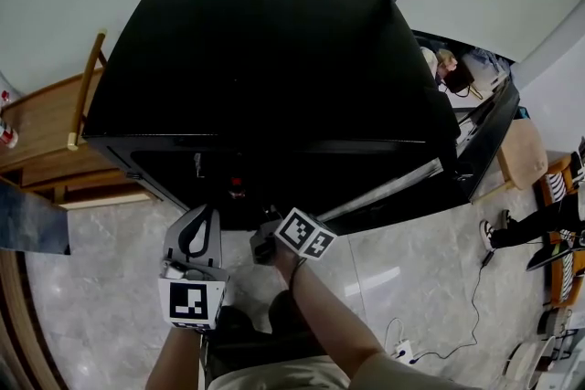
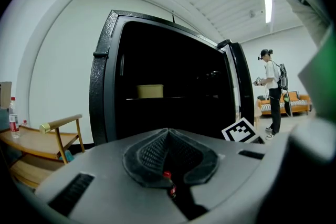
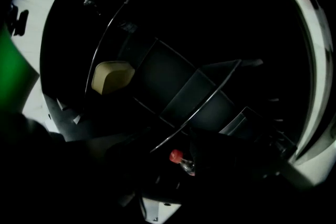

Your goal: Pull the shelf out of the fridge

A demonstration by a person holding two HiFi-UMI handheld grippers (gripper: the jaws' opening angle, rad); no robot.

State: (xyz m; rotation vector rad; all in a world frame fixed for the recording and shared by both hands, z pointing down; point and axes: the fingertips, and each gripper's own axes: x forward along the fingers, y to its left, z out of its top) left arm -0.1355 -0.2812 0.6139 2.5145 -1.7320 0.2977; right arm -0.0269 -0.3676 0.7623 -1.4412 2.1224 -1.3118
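Shelf still inside the fridge, not yet gripped.
Your right gripper (image 1: pixel 263 244) is at the mouth of the open black fridge (image 1: pixel 256 41), jaws spread wide with nothing between them. Your left gripper (image 2: pixel 168 134) hangs outside, pads closed together. The dark flat shelf (image 2: pixel 184 97), carrying a beige box (image 2: pixel 149 91), sits fully in. Grasping and pulling are both left to do.
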